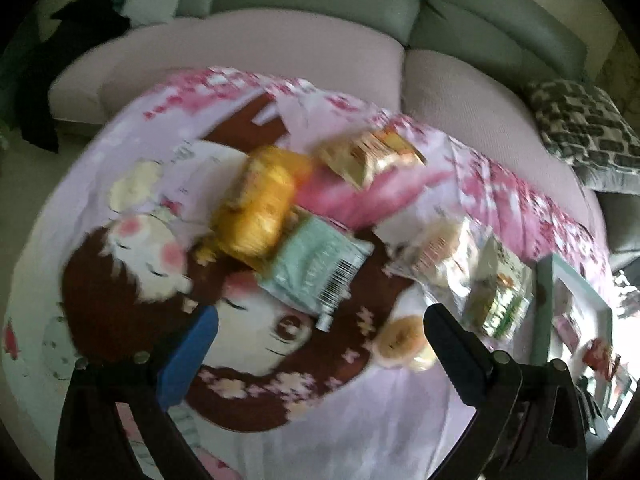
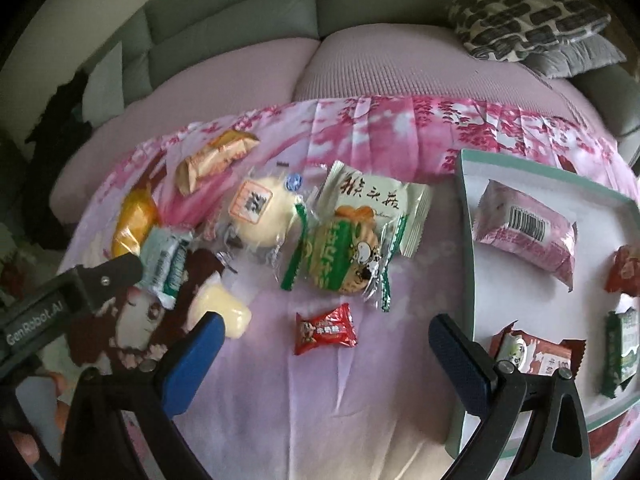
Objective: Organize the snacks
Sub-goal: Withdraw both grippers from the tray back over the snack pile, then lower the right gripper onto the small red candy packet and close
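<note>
Snacks lie scattered on a pink cartoon-print cloth [image 2: 280, 400]. My right gripper [image 2: 324, 344] is open, low over the cloth, and a small red candy [image 2: 326, 328] lies just ahead between its fingers. Right of it sits a white tray with a teal rim [image 2: 466, 240], holding a pink packet [image 2: 528, 232], a brown packet [image 2: 532, 356], a green bar [image 2: 620, 344] and a red wrapper [image 2: 624, 272]. My left gripper [image 1: 320, 332] is open and empty, with a mint-green packet [image 1: 316, 264] just beyond its tips. One left finger [image 2: 116, 272] shows beside that packet [image 2: 164, 264].
The loose pile holds a yellow packet [image 2: 134, 220], a tan packet [image 2: 216, 160], a clear-wrapped bun [image 2: 260, 208], a green cookie pack [image 2: 344, 256] and a small yellow cake [image 2: 224, 308]. Behind the cloth is a sofa [image 2: 240, 80] with a patterned cushion [image 2: 520, 16].
</note>
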{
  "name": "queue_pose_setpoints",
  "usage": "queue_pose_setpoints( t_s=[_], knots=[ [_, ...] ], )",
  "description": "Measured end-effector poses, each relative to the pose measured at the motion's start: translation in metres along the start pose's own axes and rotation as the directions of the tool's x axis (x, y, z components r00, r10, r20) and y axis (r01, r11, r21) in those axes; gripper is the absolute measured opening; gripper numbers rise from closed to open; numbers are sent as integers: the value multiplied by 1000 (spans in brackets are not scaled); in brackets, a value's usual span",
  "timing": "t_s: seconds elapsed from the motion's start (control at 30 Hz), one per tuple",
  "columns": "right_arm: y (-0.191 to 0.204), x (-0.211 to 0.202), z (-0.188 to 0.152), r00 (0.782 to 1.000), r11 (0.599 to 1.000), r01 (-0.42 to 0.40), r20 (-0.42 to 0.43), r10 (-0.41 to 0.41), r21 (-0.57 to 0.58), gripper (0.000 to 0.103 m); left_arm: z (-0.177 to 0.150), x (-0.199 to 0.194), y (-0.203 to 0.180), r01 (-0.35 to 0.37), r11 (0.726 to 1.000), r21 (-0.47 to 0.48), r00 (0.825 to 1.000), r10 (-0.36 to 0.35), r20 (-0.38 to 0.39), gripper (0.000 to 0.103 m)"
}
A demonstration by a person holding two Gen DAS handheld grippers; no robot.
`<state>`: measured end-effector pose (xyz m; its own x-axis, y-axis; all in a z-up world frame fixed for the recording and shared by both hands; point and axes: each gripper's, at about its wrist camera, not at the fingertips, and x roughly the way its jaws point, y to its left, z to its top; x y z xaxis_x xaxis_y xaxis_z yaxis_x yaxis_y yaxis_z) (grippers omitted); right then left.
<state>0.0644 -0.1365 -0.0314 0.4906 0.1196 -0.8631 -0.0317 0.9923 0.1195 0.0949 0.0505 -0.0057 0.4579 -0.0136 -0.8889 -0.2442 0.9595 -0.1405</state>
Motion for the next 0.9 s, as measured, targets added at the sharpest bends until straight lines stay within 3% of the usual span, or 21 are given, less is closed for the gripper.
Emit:
queue_pose_setpoints(
  t_s=[0.13, 0.57, 0.8, 0.9],
  knots=[
    [0, 7, -2, 1000, 1000, -18, -25, 18, -2, 88, -4, 10, -11, 36, 999, 22, 998, -35, -48, 84],
    [-9, 33, -7, 996, 1000, -19, -86, 20, 11, 71, -13, 31, -39, 126, 990, 61, 983, -116, -143, 63],
    [-8, 31, -6, 996, 1000, -20, -84, 20, 4, 43, -18, 40, -50, 173, 982, 70, 971, -159, -176, 51],
    [-7, 30, -6, 996, 1000, -23, -84, 22, -4, 37, -18, 46, -52, 160, 984, 77, 971, -143, -190, 47]
  ],
)
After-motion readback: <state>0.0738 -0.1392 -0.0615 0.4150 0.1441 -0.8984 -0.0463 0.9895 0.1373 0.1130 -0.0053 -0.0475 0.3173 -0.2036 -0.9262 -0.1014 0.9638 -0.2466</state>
